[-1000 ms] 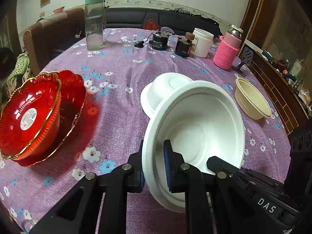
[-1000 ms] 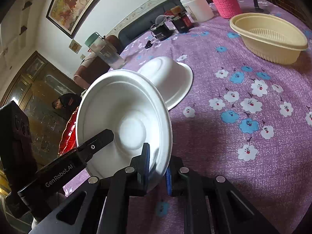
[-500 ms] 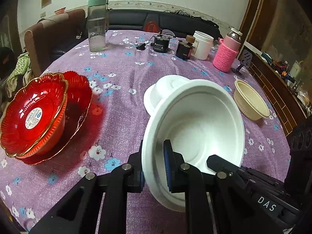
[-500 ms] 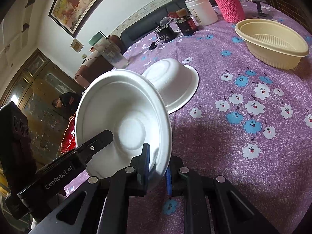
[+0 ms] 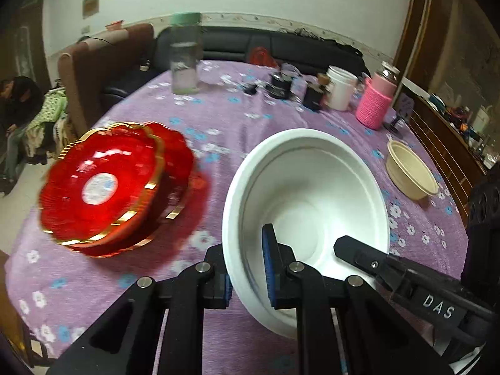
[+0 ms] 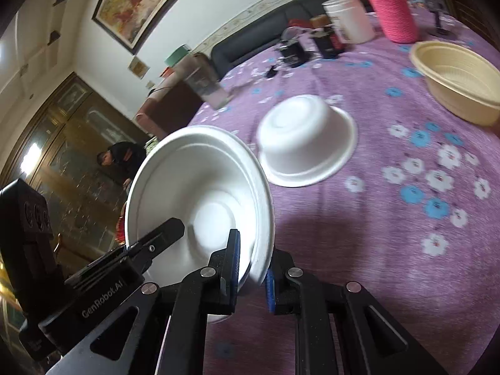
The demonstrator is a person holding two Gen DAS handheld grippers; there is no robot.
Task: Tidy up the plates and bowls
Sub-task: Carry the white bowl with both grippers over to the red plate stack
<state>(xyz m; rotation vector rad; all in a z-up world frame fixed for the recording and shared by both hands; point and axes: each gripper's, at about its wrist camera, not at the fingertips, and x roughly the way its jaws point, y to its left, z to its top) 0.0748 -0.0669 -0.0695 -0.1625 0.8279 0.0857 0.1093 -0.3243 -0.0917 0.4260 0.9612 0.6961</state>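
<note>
Two handheld grippers, matte black, paired fingers

Left gripper (image 5: 247, 268): black linkage arms, silver round screws at pivots, blue ribbed pads (image 5: 268, 262), white "GenRobot.AI" lettering. Right gripper (image 6: 251, 268): same black frame, silver screws, blue pads (image 6: 236, 257), white "DAS" marking.

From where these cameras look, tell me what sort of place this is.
Most likely a home living or dining room: a round table under a purple flowered cloth, a black leather sofa behind it, and a large framed painting on the wall.
</note>
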